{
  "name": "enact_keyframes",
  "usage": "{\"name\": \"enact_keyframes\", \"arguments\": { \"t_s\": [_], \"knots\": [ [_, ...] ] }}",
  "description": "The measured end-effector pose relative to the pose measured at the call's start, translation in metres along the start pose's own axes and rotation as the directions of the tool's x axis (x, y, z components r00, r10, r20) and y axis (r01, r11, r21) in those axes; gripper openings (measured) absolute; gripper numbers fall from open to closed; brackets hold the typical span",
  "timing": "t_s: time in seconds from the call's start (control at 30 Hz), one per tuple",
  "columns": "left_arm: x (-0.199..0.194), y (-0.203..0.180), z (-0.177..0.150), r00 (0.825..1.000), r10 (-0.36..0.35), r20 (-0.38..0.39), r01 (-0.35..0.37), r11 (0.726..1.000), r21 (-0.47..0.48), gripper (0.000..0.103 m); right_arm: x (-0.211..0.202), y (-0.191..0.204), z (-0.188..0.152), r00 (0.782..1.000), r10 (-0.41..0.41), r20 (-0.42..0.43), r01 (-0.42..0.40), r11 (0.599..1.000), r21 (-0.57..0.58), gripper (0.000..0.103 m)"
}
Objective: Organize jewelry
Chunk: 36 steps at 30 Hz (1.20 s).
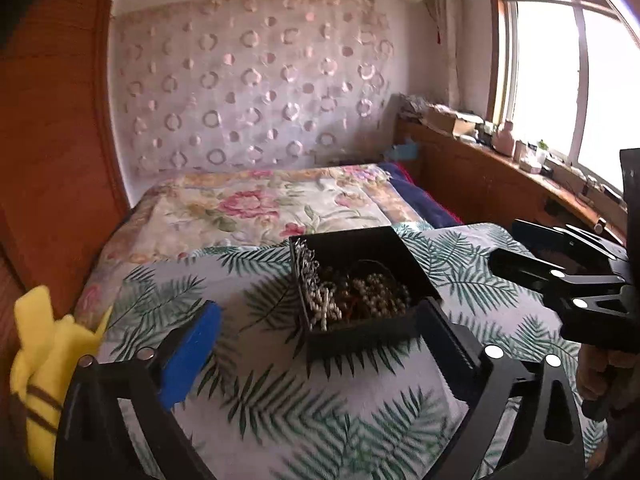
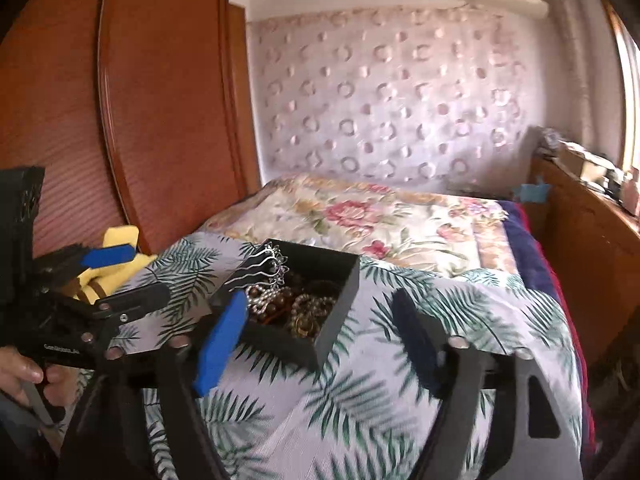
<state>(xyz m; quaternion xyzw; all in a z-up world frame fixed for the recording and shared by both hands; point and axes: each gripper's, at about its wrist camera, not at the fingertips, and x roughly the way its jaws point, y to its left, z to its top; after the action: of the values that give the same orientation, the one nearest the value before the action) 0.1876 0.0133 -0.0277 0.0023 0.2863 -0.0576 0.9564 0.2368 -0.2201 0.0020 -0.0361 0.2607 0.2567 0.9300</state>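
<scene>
An open black box (image 1: 352, 242) stands on a palm-leaf cloth (image 1: 280, 400) on the bed. It is full of tangled jewelry (image 1: 360, 300): pearl strands, brown beads and a silver chain draped over its left wall. My left gripper (image 1: 320, 308) is open just in front of the box, its blue pad (image 1: 192, 356) well clear on the left. From the other side, the same box (image 2: 340, 312) lies ahead of my open right gripper (image 2: 320, 298), whose pads hold nothing. Each gripper shows in the other's view: the right gripper (image 1: 506, 244) and the left gripper (image 2: 148, 272).
A yellow plush toy (image 1: 40, 360) lies at the bed's left edge beside a wooden wardrobe (image 2: 160, 120). A floral bedspread (image 1: 260, 204) stretches behind the box. A wooden ledge (image 1: 480, 160) under the window carries bottles and boxes. A hand (image 2: 24, 368) grips the left tool.
</scene>
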Motion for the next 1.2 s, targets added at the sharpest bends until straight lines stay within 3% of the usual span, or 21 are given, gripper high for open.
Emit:
{"name": "enact_keyframes", "arguments": {
  "t_s": [0.13,0.43,1.2],
  "knots": [
    [-0.037,-0.006,-0.018,0.999,0.041,0.023,-0.041,0.999,-0.008,0.095,-0.039,0.011,-0.016,0.999,-0.027,0.047,0.026,1.000,0.015,0.100],
    [-0.090,-0.003,-0.045,0.994,0.095,0.045,-0.093,0.995,-0.045,0.095,-0.089,0.029,-0.041,0.992,-0.090,0.087,0.085,0.995,0.051,0.100],
    [-0.107,-0.003,-0.052,0.993,0.099,0.058,-0.096,0.994,-0.043,0.095,-0.092,0.036,-0.056,0.987,-0.140,0.076,0.135,0.988,0.075,0.100]
  ]
}}
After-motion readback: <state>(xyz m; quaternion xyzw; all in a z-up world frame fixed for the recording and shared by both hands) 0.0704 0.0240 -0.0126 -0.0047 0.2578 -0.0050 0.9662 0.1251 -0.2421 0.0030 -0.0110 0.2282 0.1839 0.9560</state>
